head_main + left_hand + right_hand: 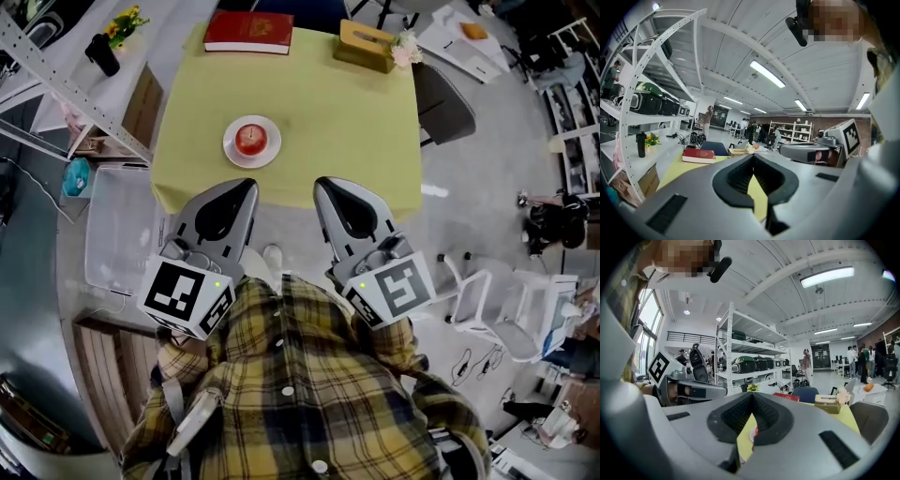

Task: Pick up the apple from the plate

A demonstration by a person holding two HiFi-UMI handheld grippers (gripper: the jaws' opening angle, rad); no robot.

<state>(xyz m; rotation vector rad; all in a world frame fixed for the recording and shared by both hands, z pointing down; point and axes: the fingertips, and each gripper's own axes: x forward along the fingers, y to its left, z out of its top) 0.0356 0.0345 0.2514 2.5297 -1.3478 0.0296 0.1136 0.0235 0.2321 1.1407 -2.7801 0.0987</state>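
A red apple (pixel 251 139) sits on a small white plate (pixel 230 151) on the near left part of the yellow-green table (pixel 337 122). Both grippers hover side by side just short of the table's near edge, pointing at it. The left gripper (pixel 246 184) is shut and holds nothing; its tip is directly nearer to me than the plate. The right gripper (pixel 324 182) is also shut and holds nothing, to the right of the plate. In the left gripper view the jaws (pixel 753 157) meet at the tip. The right gripper view shows shut jaws (pixel 752 397), and the plate (pixel 751 433) shows just below their tips.
A red book (pixel 248 32) and a wooden tissue box (pixel 366 45) lie along the table's far edge. A grey chair (pixel 442 101) stands at the table's right side. A metal rack (pixel 56 84) and a clear bin (pixel 117 225) are on the left, and a white chair (pixel 487 300) on the right.
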